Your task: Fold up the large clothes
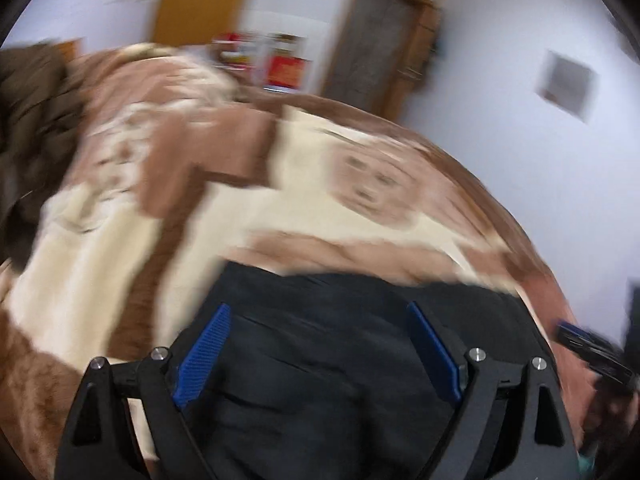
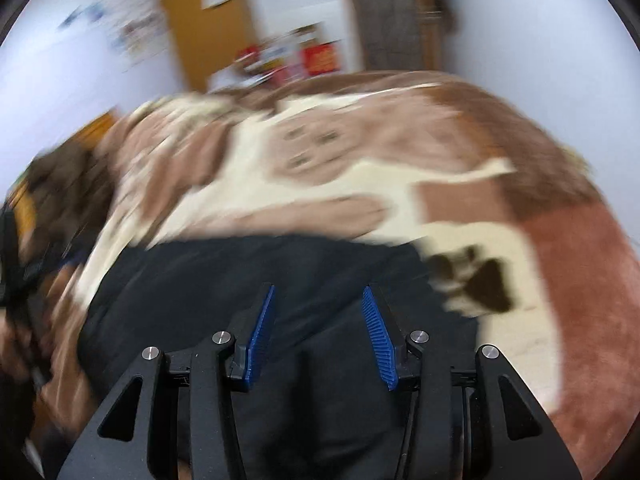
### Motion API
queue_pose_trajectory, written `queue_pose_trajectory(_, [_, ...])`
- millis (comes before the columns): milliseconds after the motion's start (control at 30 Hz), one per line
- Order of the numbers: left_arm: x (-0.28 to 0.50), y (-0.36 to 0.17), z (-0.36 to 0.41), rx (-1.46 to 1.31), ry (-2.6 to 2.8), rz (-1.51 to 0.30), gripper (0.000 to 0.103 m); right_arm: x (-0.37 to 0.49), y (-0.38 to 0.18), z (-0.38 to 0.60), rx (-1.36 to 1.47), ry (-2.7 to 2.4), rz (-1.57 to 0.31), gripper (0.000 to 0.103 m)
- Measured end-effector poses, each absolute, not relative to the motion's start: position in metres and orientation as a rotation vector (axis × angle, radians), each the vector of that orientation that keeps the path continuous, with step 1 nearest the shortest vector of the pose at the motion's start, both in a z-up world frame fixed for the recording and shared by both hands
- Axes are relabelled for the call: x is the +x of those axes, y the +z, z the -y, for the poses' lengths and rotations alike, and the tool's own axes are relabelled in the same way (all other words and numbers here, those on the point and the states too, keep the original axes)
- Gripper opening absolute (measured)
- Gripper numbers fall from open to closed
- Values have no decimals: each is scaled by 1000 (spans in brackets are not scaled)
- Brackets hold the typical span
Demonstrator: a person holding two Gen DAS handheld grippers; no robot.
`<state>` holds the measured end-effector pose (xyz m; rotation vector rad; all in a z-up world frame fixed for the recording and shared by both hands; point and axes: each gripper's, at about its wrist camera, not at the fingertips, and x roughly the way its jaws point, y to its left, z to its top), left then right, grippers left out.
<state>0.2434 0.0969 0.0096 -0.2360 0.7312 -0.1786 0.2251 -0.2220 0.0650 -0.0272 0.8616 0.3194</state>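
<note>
A black garment point(image 1: 328, 360) lies spread on a bed under a brown and cream blanket point(image 1: 248, 200). In the left wrist view my left gripper point(image 1: 318, 308) hovers over the garment, its blue pads point(image 1: 204, 356) wide apart with nothing between them. In the right wrist view the same black garment point(image 2: 224, 280) fills the lower middle. My right gripper point(image 2: 319, 289) is above it with its blue pads point(image 2: 378, 340) about half apart, open and not pinching cloth. Both pictures are smeared by motion. The garment's near edge is hidden under the grippers.
A dark brown heap of clothes point(image 1: 28, 120) sits at the bed's far left. A black and blue tool point(image 1: 592, 352) shows at the right edge. Beyond the bed are a white wall, a wooden door point(image 1: 376, 40) and red boxes point(image 1: 284, 68). The blanket's reddish edge point(image 2: 580, 280) drops off on the right.
</note>
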Motion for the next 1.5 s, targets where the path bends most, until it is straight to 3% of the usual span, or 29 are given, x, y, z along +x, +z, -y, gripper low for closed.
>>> queue_pose_trajectory(133, [265, -26, -43, -101, -258, -837, 90, 253, 23, 201, -91, 288, -927, 46])
queue_pose_trajectory(367, [336, -71, -42, -93, -147, -928, 91, 311, -11, 225, -89, 161, -990, 48])
queue_pose_trajectory(900, [341, -101, -26, -20, -81, -893, 94, 318, -41, 229, -39, 134, -940, 50])
queue_pose_trajectory(1133, [329, -57, -88, -42, -7, -841, 93, 305, -3, 243, -74, 54, -861, 50])
queue_pose_trajectory(1300, [336, -101, -148, -229, 41, -941, 94, 313, -30, 265, -12, -18, -878, 49])
queue_pose_trajectory(1500, [342, -125, -136, -247, 40, -892, 96, 326, -53, 275, 34, -32, -877, 49])
